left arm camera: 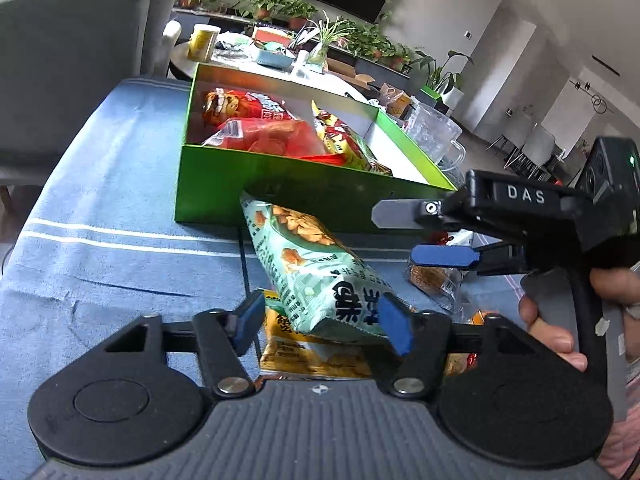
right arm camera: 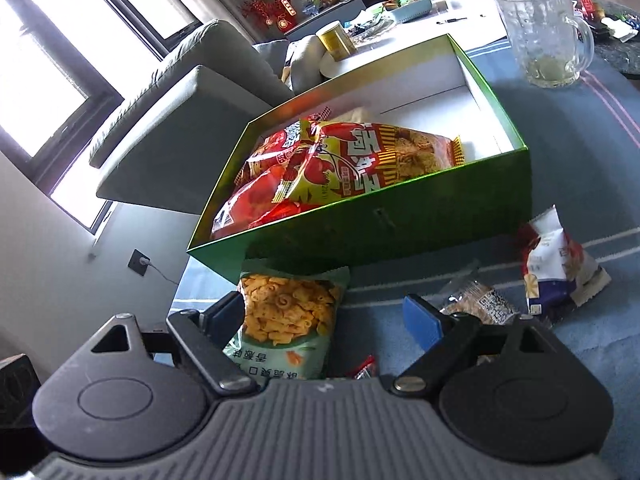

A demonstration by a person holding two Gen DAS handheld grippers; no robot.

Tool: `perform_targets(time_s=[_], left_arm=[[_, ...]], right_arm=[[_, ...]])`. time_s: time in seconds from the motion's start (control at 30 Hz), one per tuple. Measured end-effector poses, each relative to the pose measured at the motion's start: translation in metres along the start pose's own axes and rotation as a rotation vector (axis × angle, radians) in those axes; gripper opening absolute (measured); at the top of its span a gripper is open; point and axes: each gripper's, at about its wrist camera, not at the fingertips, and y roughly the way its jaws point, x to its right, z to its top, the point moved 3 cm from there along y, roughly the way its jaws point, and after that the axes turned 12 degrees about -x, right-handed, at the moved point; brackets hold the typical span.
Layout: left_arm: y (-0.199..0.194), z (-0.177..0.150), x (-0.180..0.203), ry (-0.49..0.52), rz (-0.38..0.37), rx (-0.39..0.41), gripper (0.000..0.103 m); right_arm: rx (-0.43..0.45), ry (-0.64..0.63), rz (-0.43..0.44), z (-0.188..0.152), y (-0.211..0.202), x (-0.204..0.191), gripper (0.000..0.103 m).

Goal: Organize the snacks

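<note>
the left gripper (left arm camera: 322,320) has its blue pads pressed against both sides of a pale green snack bag (left arm camera: 308,264), pinching its lower end while the bag's far end tilts up toward the front wall of the green box (left arm camera: 288,196). under it, flat on the blue cloth (left arm camera: 100,216), lies a yellow snack packet (left arm camera: 312,354). the right gripper (right arm camera: 328,316) stands wide, gripping nothing; its left pad sits just beside the same green bag (right arm camera: 286,320), its right pad well clear. the box already holds red snack bags (right arm camera: 272,196) and a yellow-red one (right arm camera: 372,152) piled at its left end, the right end showing white floor. on the cloth to the right of the grippers lie a clear packet of brown snacks (right arm camera: 480,300) and a white-and-red bag (right arm camera: 556,268). a glass mug (right arm camera: 540,32) stands beyond the box's right corner.
</note>
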Motion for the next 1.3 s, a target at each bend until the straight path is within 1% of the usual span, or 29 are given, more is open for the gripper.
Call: perform_targets(time_s=[0.07, 0.13, 0.17, 0.2, 0.27, 0.33, 0.43, 0.5, 0.73, 0.9, 0.97, 1.07, 1.13, 1.2, 1.23, 1.27, 1.3], left_arm=[[-0.003, 0.001, -0.003, -0.002, -0.002, -0.003, 0.051], [-0.008, 0.004, -0.009, -0.002, 0.014, 0.011, 0.052], [-0.011, 0.004, -0.012, -0.005, 0.025, 0.020, 0.054], [-0.015, 0.005, -0.017, -0.012, 0.042, 0.031, 0.059], [-0.024, 0.006, -0.028, -0.033, 0.086, 0.054, 0.064], [-0.032, 0.006, -0.041, -0.072, 0.130, 0.079, 0.068], [-0.039, 0.005, -0.060, -0.151, 0.151, 0.085, 0.068], [-0.039, 0.003, -0.066, -0.165, 0.163, 0.080, 0.068], [-0.031, 0.004, -0.059, -0.125, 0.106, 0.059, 0.069], [-0.018, 0.001, -0.050, -0.108, 0.027, 0.025, 0.069], [-0.013, -0.001, -0.045, -0.105, 0.010, 0.014, 0.069], [-0.010, -0.002, -0.041, -0.093, 0.000, 0.014, 0.069], [-0.009, -0.002, -0.039, -0.084, -0.006, 0.015, 0.069], [-0.006, -0.002, -0.037, -0.075, -0.013, 0.013, 0.067], [-0.006, -0.003, -0.036, -0.067, -0.018, 0.015, 0.061], [-0.006, -0.003, -0.035, -0.057, -0.028, 0.017, 0.058], [-0.007, -0.003, -0.032, -0.046, -0.038, 0.019, 0.050]], right_arm=[[-0.001, 0.004, 0.003, -0.001, 0.001, 0.000, 0.076], [-0.004, 0.004, 0.005, -0.001, 0.001, 0.001, 0.076], [-0.005, 0.004, 0.003, -0.001, 0.001, 0.001, 0.076], [-0.005, 0.004, 0.002, -0.001, 0.001, 0.001, 0.076], [-0.004, 0.004, 0.003, -0.001, 0.001, 0.001, 0.076], [-0.004, 0.003, 0.002, -0.001, 0.001, 0.000, 0.076], [-0.011, -0.003, 0.008, -0.003, 0.003, -0.003, 0.076], [-0.021, -0.014, 0.012, -0.004, 0.007, -0.007, 0.076], [-0.056, -0.032, 0.018, -0.005, 0.019, -0.020, 0.076], [-0.068, -0.026, 0.043, -0.004, 0.025, -0.030, 0.076], [-0.078, -0.031, 0.054, -0.004, 0.029, -0.035, 0.075], [-0.104, -0.041, 0.067, -0.006, 0.037, -0.044, 0.072], [-0.125, -0.046, 0.076, -0.008, 0.042, -0.047, 0.066], [-0.153, -0.043, 0.087, -0.010, 0.049, -0.049, 0.064], [-0.169, -0.034, 0.096, -0.011, 0.053, -0.049, 0.064], [-0.177, -0.026, 0.107, -0.012, 0.055, -0.048, 0.064], [-0.176, -0.026, 0.109, -0.012, 0.055, -0.049, 0.063]])
